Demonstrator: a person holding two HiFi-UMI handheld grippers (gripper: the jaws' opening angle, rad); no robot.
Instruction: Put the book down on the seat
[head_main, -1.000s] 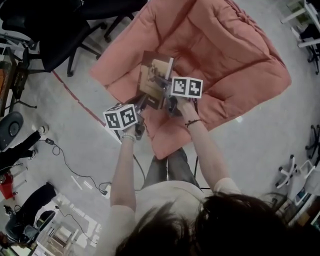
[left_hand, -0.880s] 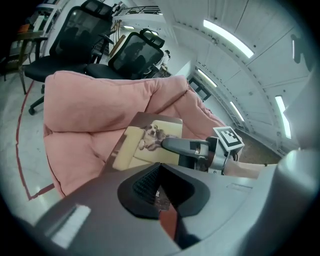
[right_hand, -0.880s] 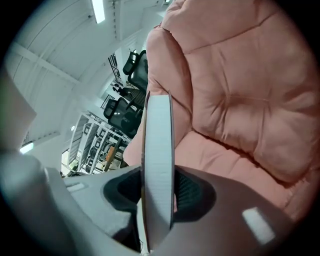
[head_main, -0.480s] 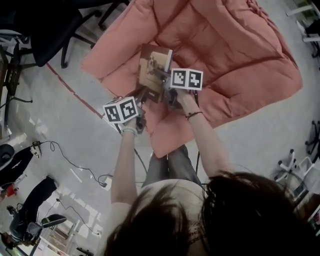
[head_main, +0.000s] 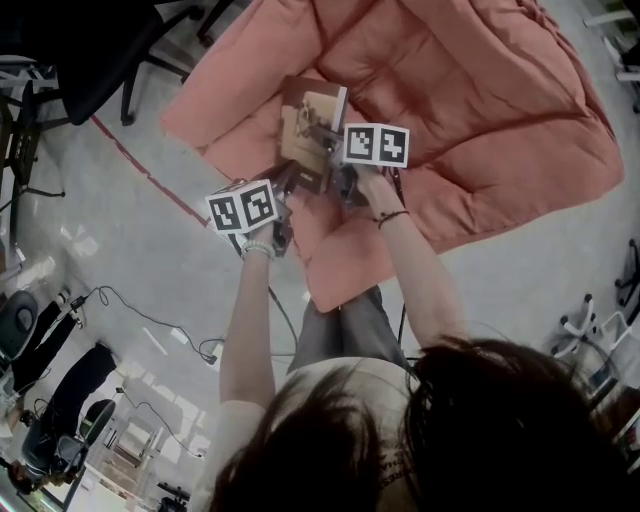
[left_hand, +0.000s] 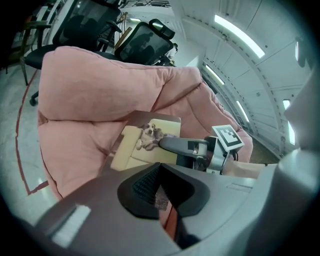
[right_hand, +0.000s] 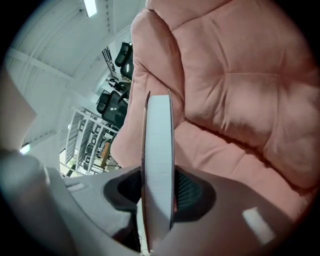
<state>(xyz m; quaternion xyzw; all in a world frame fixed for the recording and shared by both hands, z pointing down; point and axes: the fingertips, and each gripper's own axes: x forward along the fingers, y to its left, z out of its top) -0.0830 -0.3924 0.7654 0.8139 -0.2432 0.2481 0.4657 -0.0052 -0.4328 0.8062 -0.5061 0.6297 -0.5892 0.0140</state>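
One book (head_main: 305, 130), cover up, sits low over the pink seat (head_main: 470, 130); contact unclear. R gripper (right_hand: 157, 195) fingers (right_hand: 192, 192) clamp its page edge; L gripper (left_hand: 161, 192) fingers pinch a near corner. Step: set-down. Next: lay it flat, then open both.

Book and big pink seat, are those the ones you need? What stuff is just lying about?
For the job:
- book, clamped in the jaws of the left gripper and the right gripper
- pink seat beneath it

Just lying about:
- black office chair
- cable on the floor
- red floor line
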